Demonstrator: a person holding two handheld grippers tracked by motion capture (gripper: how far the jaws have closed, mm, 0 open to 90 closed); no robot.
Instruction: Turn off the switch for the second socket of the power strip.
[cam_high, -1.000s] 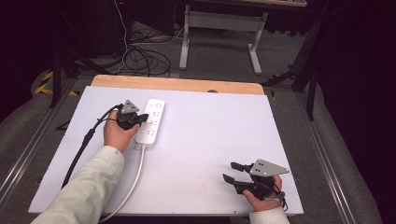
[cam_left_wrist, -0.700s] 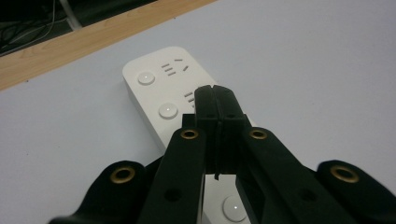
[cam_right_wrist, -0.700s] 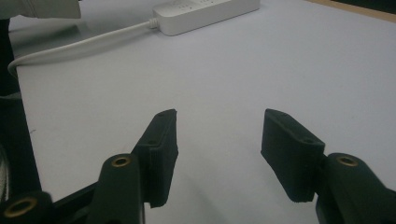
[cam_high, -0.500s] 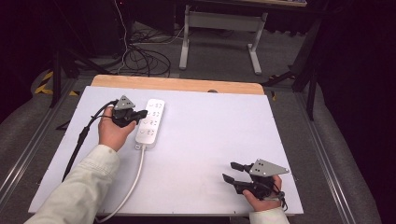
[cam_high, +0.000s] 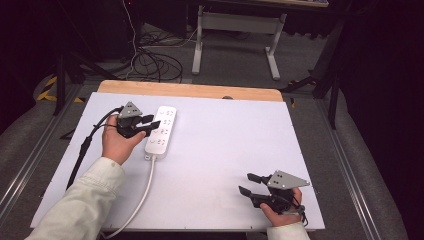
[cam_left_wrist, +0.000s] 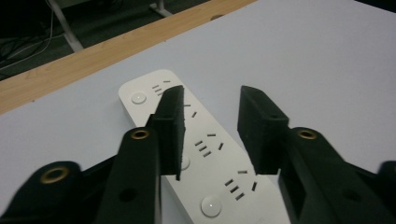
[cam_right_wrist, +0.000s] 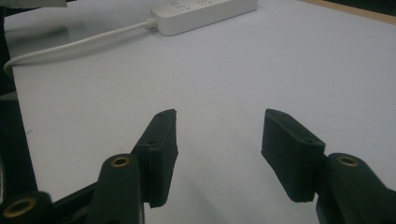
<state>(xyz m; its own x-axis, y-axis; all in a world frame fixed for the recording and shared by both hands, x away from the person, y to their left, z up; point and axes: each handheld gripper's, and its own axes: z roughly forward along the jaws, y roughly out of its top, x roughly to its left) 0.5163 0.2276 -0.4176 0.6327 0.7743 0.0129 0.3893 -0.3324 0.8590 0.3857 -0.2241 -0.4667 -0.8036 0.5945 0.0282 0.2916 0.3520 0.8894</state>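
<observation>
Looking down from the high view, we see the strip (cam_high: 160, 131) lying on the left half of the white table (cam_high: 225, 150), its long axis running toward the far wooden edge (cam_high: 190, 90), which it does not reach. Our left gripper (cam_high: 153, 121) hovers at the strip's left side, jaws spread and holding nothing, their tips over its sockets. In the left gripper view the strip (cam_left_wrist: 205, 163) runs between and beneath the spread jaws, its rounded far end short of the wooden edge (cam_left_wrist: 93, 51), with bare white table (cam_left_wrist: 317, 60) to the right. We cannot tell whether the jaw tips touch the strip or hang just above it. The strip's white cord (cam_high: 142, 192) trails from its near end toward the table's near edge, passing beside the left sleeve (cam_high: 80, 205). Our right gripper (cam_high: 246, 183) sits well apart, near the near right corner, jaws released and empty, pointing left across the bare surface. In the right gripper view open table (cam_right_wrist: 224, 84) stretches ahead to the strip (cam_right_wrist: 205, 14) and its cord (cam_right_wrist: 70, 46). Between the two grippers the white top is open room.
</observation>
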